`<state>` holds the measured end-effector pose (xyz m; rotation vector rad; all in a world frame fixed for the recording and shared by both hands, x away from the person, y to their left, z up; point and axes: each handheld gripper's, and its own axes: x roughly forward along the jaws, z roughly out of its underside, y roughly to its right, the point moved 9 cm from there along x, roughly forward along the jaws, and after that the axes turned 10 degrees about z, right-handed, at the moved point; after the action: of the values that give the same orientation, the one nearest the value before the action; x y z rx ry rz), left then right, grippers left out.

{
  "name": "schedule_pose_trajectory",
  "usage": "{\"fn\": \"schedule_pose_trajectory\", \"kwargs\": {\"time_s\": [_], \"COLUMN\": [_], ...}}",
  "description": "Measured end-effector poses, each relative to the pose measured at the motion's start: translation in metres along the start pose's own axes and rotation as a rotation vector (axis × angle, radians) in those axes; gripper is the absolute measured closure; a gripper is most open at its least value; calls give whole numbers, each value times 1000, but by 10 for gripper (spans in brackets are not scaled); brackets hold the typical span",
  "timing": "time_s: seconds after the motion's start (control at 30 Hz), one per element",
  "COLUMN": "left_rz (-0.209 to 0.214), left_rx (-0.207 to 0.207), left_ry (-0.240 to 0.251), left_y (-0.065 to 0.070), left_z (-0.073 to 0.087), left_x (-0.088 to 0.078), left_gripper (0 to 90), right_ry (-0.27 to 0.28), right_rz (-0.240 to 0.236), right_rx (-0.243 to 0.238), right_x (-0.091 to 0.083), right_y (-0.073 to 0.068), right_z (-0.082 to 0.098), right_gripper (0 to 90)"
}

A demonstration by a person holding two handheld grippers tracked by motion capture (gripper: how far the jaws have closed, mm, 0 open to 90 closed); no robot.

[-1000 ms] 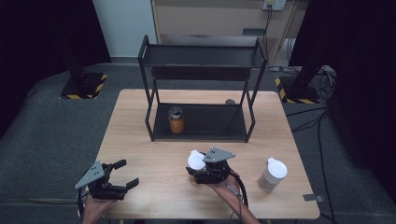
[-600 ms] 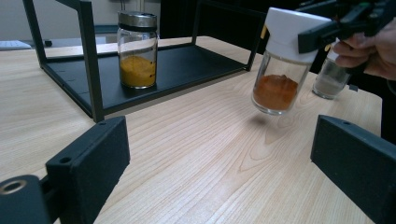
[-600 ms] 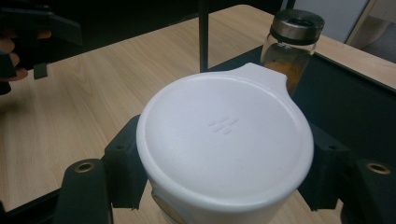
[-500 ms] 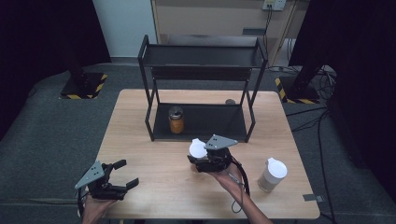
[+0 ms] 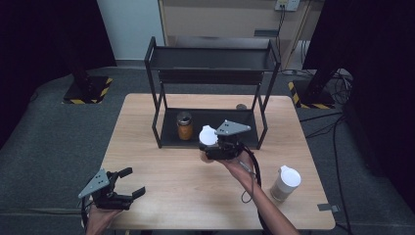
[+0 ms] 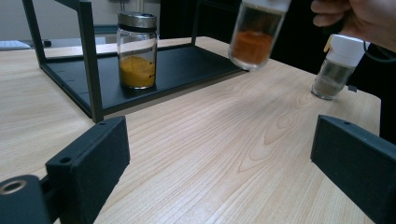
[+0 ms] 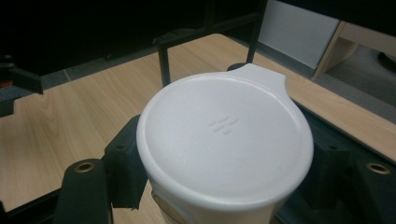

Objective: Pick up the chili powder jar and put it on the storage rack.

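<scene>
My right gripper (image 5: 209,150) is shut on a spice jar with a white lid (image 5: 208,134), held above the table just in front of the black two-tier rack (image 5: 210,58). The right gripper view looks down on that lid (image 7: 224,140), with a black jaw on each side. Seen from the left gripper, the held jar (image 6: 256,35) shows orange powder and hangs tilted in the air. A silver-lidded jar of yellow spice (image 5: 184,126) (image 6: 137,49) stands on the rack's lower shelf. My left gripper (image 5: 134,181) (image 6: 219,163) is open over the table's near left corner.
Another white-lidded jar (image 5: 286,183) (image 6: 335,65) with greyish contents stands on the table's near right. A small dark round thing (image 5: 241,106) lies behind the rack's right leg. The rack's top shelf (image 5: 210,53) holds nothing.
My right gripper has carried the white-lidded jar away from the person, up toward the rack's lower shelf. The left gripper has stayed put.
</scene>
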<state>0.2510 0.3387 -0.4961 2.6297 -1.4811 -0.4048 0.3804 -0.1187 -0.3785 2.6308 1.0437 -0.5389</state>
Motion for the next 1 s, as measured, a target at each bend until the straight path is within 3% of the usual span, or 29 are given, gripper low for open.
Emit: {"fn": "schedule_pose_trajectory", "kwargs": {"time_s": [0.33, 1.0], "left_rz": [1, 2], "left_rx": [-2, -8], "left_ry": [3, 8], "left_y": [0, -1], "left_z": [0, 1], "left_x": [0, -1], "left_gripper": [39, 39], "right_ry": [3, -39], "right_rz": [33, 112], "right_rx": [-8, 13], "right_x": [14, 62], "right_y": [18, 43], "right_z": [-25, -39], "right_gripper": [308, 308]}}
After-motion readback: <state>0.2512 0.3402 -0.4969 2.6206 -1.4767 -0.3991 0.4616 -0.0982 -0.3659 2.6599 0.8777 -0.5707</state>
